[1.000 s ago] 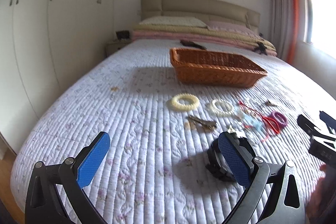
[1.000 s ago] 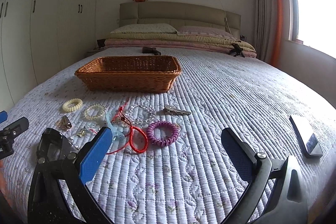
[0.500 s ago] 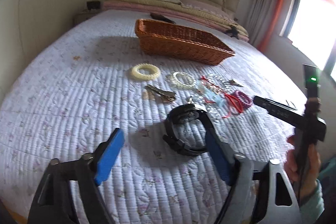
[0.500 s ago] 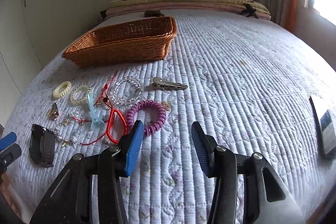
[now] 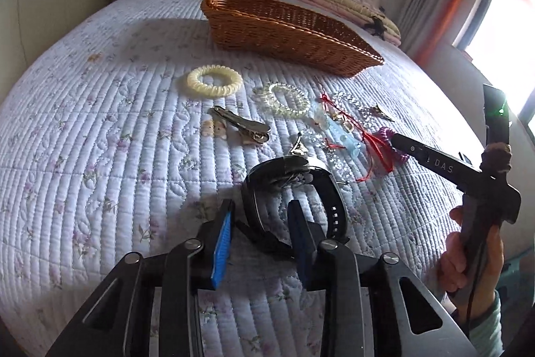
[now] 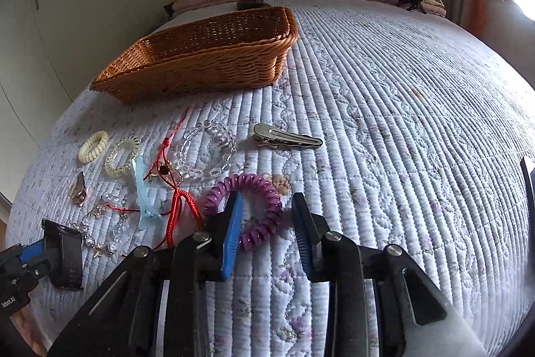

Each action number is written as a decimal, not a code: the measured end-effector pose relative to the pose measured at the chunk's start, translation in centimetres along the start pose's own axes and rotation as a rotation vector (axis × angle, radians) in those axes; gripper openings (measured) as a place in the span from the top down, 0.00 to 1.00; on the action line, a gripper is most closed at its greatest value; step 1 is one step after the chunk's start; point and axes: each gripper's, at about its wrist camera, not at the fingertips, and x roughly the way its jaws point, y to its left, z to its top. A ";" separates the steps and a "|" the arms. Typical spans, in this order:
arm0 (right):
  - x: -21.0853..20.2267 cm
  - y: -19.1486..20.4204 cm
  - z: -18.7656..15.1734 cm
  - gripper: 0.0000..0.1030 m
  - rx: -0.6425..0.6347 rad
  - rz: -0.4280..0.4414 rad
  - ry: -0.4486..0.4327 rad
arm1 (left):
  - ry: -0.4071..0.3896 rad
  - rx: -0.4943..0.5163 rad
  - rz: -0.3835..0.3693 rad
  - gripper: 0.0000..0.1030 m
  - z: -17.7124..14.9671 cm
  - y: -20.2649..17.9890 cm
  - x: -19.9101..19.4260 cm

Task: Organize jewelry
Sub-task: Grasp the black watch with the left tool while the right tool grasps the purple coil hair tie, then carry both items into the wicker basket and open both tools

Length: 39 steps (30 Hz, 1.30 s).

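Note:
Jewelry lies scattered on the quilted bed. My left gripper is open, its jaws straddling the strap of a black watch that lies on the quilt. My right gripper is open, its jaws on either side of the near edge of a purple coil bracelet. A wicker basket stands behind the pile; it also shows in the left wrist view. Its inside looks empty.
Around the two pieces lie a cream coil ring, a pale bead bracelet, a clear bead bracelet, red cord, a blue ribbon and metal hair clips. A phone lies at the far right.
Both grippers tilted down and moved in close to the quilt. The left jaws narrowed around the watch strap, the right jaws narrowed around the purple coil bracelet.

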 end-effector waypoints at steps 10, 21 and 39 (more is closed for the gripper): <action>-0.2 1.3 -0.7 0.87 -0.068 -0.036 -0.039 | -0.052 -0.002 -0.002 0.87 -0.5 0.7 -0.2; -2.4 0.7 -1.2 0.87 -0.051 0.024 -0.140 | -0.095 -0.004 -0.016 0.91 -1.2 0.5 -1.5; -5.1 -0.2 -1.1 0.87 -0.017 0.085 -0.225 | -0.197 0.001 -0.014 0.91 0.4 -0.4 -4.9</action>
